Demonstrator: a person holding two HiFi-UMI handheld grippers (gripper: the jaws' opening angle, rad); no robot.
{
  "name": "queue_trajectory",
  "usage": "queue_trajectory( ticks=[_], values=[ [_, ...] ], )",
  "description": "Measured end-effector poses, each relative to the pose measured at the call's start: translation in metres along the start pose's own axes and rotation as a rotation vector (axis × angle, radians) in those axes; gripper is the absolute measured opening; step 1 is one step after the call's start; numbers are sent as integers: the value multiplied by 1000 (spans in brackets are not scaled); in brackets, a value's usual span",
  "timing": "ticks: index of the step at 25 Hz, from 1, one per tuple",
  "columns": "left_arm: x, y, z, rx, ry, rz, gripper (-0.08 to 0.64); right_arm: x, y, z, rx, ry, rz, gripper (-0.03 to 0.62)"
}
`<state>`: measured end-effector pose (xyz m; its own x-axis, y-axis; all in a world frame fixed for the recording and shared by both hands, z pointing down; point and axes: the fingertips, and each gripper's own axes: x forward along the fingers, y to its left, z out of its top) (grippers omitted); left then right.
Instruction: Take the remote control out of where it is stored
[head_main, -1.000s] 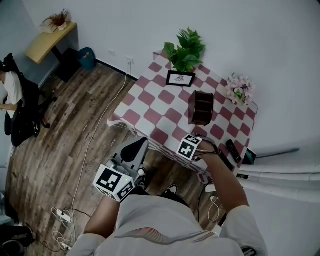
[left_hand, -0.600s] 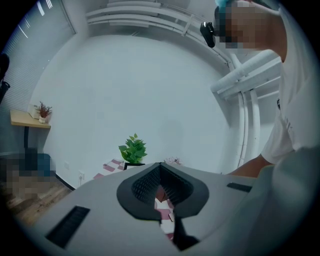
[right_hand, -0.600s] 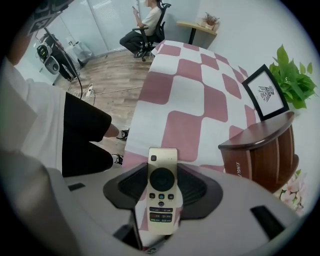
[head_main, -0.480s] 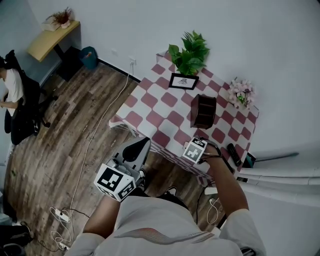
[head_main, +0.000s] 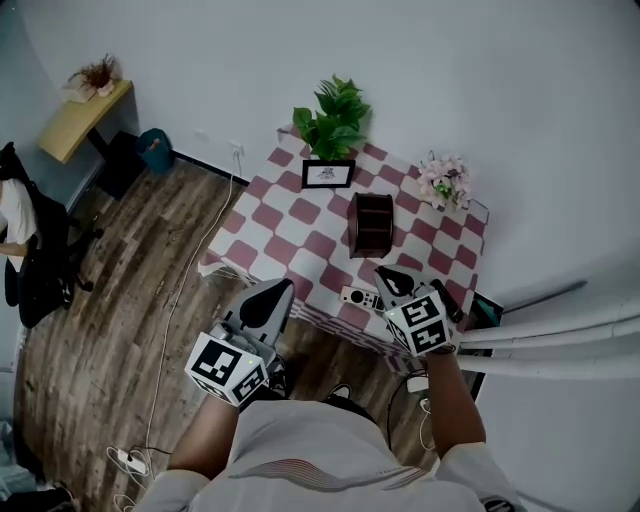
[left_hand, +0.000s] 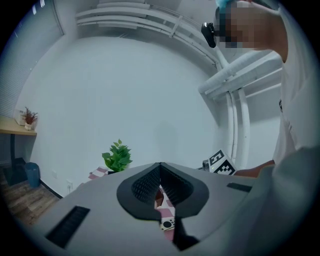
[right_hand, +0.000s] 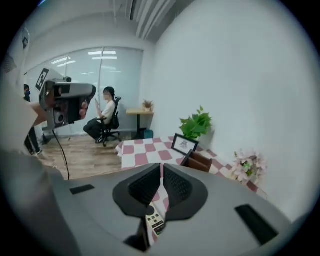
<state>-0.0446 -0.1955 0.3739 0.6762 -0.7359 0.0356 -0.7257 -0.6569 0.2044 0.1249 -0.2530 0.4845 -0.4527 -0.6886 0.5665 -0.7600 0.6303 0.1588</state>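
Observation:
A light-coloured remote control (head_main: 358, 297) lies flat on the checked tablecloth (head_main: 290, 225) near the table's front edge; it also shows below the jaws in both gripper views (right_hand: 155, 220) (left_hand: 168, 224). A brown wooden organiser box (head_main: 371, 224) stands mid-table behind it. My right gripper (head_main: 393, 281) hovers just right of the remote and above it, tilted down. Its jaws have just been closing and now stand shut (right_hand: 162, 172) with nothing between them. My left gripper (head_main: 268, 300) is held level in front of the table, jaws shut (left_hand: 160, 172) and empty.
A potted plant (head_main: 330, 110), a picture frame (head_main: 327, 173) and pale flowers (head_main: 443, 180) stand along the table's back. White pipes (head_main: 560, 340) run at the right. A person sits on a chair (head_main: 20, 230) at far left. Cables (head_main: 130, 460) lie on the wooden floor.
My right gripper has risen from the table's front edge and turned, and its jaws have closed. The light remote now shows on the cloth where the gripper was. The left gripper has barely shifted.

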Motion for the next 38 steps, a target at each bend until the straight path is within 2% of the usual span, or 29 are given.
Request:
queue_trajectory(
  ticks=[7, 14, 18, 29, 38],
  values=[
    [14, -42, 10, 45, -1, -53, 8, -85, -20, 35, 95, -281, -109, 14],
    [22, -80, 19, 92, -18, -76, 9, -154, -24, 42, 221, -473, -150, 12],
    [24, -96, 18, 108, -21, -92, 8, -174, -28, 29, 247, -486, -189, 11],
    [22, -111, 20, 116, -25, -110, 8, -187, -26, 20, 262, -480, -214, 11],
    [15, -112, 22, 123, -19, -115, 9, -181, -18, 22, 295, -485, -187, 11]
  ],
)
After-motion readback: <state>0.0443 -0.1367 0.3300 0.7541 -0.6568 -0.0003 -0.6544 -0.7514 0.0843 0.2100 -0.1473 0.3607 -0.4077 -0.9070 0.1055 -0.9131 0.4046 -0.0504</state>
